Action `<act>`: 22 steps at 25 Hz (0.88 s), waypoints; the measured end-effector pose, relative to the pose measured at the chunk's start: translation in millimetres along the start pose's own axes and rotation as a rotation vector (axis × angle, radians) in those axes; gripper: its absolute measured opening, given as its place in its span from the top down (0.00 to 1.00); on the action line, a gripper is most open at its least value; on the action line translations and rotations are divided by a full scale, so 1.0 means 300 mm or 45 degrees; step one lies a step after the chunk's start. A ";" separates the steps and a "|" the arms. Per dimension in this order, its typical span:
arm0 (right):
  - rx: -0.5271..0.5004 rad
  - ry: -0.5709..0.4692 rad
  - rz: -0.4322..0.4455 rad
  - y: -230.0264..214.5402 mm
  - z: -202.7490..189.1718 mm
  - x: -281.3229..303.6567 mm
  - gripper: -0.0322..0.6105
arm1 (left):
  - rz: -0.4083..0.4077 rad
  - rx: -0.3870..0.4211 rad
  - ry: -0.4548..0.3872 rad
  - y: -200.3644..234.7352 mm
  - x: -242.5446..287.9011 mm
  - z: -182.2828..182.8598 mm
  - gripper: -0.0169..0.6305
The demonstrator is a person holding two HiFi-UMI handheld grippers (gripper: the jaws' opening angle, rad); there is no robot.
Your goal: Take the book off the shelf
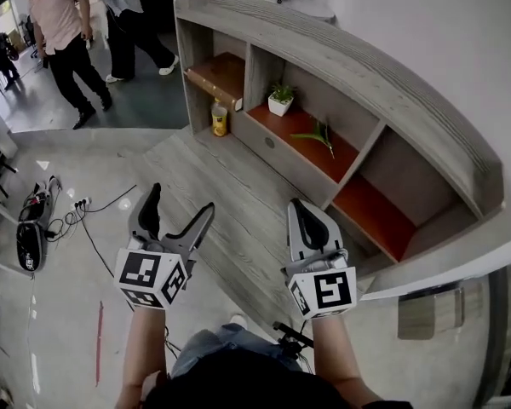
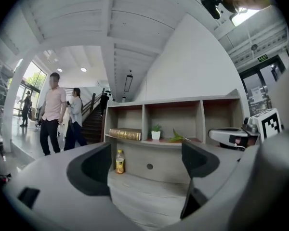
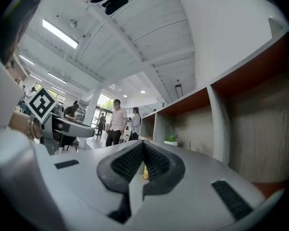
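Note:
The book [image 1: 215,78], brown with a gilt spine, lies flat in the far-left compartment of the grey wooden shelf [image 1: 349,66]. In the left gripper view the book [image 2: 125,134] shows straight ahead, well beyond the jaws. My left gripper [image 1: 180,199] hangs open and empty over the wooden floor, far short of the shelf; its jaws [image 2: 145,165] stand wide apart. My right gripper [image 1: 297,206] is shut on nothing, level with the left one, in front of the right compartments. Its ribbed pads [image 3: 143,148] are pressed together.
A potted plant [image 1: 280,100] and a green sprig [image 1: 321,133] sit in the middle compartment. A yellow bottle [image 1: 219,119] stands on the low platform below the book. Two people [image 1: 68,32] walk at the far left. Cables and a device [image 1: 31,228] lie on the floor, left.

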State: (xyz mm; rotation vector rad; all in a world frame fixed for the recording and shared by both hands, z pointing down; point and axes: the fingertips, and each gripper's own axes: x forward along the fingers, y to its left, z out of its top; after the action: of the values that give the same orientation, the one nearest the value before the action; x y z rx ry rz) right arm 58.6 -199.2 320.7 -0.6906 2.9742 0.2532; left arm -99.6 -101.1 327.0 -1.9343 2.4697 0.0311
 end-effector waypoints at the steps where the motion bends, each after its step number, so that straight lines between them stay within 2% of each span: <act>1: -0.001 0.000 -0.010 -0.012 0.002 0.012 0.94 | -0.015 0.006 0.000 -0.001 0.025 0.004 0.26; 11: -0.059 0.023 -0.110 -0.076 -0.029 0.101 0.94 | -0.116 0.029 -0.046 0.053 0.220 0.023 0.26; 16: -0.044 0.038 -0.210 -0.097 -0.067 0.176 0.94 | -0.259 0.011 -0.110 0.102 0.320 0.038 0.26; 22: -0.061 0.057 -0.335 -0.074 -0.088 0.340 0.94 | -0.375 -0.065 -0.053 0.251 0.476 0.011 0.26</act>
State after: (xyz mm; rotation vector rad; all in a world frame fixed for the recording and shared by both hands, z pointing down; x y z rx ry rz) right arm -23.7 -267.5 331.9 -1.0941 2.8827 0.2935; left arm -207.0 -221.6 322.6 -2.2714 2.1542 0.1322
